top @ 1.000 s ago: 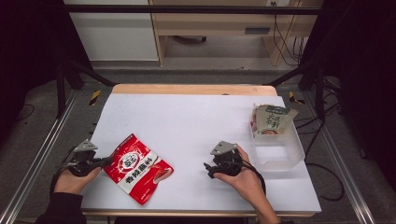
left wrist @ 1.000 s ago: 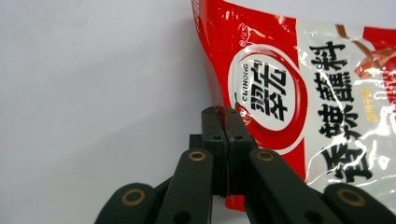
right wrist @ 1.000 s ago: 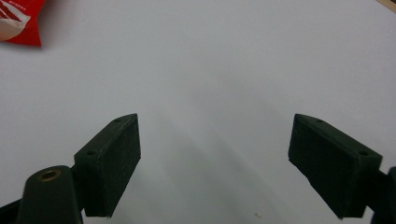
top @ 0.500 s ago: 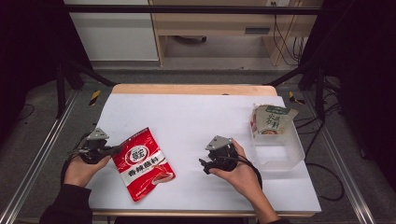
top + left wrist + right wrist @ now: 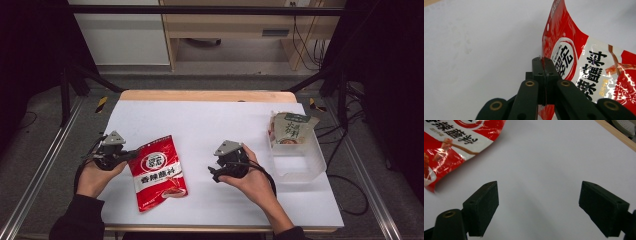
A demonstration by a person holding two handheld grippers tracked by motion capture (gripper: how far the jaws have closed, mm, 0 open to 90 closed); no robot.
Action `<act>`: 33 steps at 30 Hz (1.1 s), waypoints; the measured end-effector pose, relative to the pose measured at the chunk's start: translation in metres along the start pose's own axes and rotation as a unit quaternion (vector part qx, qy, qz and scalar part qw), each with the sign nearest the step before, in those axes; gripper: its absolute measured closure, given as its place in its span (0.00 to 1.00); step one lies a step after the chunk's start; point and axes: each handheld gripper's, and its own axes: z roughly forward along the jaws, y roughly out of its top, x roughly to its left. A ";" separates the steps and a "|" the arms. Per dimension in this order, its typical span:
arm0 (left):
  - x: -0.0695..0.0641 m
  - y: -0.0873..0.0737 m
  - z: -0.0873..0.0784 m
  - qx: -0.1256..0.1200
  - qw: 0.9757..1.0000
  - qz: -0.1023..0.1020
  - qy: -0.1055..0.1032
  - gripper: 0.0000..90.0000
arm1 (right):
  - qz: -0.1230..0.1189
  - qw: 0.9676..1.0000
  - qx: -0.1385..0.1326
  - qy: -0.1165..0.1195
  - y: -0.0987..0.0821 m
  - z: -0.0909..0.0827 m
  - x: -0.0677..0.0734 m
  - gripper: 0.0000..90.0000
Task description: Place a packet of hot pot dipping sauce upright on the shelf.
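Since a second ago, the left tongs (image 5: 131, 155) have carried the red snack bag (image 5: 159, 172) up and toward the tabletop's (image 5: 200, 120) middle; they clench its left edge. The glossy bag, with a white oval and dark characters, hangs tilted, its lower end near the tabletop. Farther right, the right tongs (image 5: 214, 174) stand spread, empty, above bare white surface.
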 end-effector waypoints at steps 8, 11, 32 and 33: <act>-0.013 0.017 0.001 -0.014 1.000 0.023 -0.009 1.00 | -0.020 0.999 0.011 0.025 0.030 0.004 0.004 0.18; -0.016 0.020 0.000 -0.017 0.999 0.030 -0.009 1.00 | -0.029 0.999 0.017 0.038 0.041 0.007 0.005 0.17; -0.025 0.023 -0.004 -0.028 0.999 0.044 -0.015 1.00 | -0.072 0.994 0.028 0.072 0.102 0.018 -0.001 0.27; -0.025 0.023 -0.004 -0.028 0.999 0.043 -0.015 1.00 | -0.073 0.994 0.029 0.073 0.103 0.020 -0.002 0.27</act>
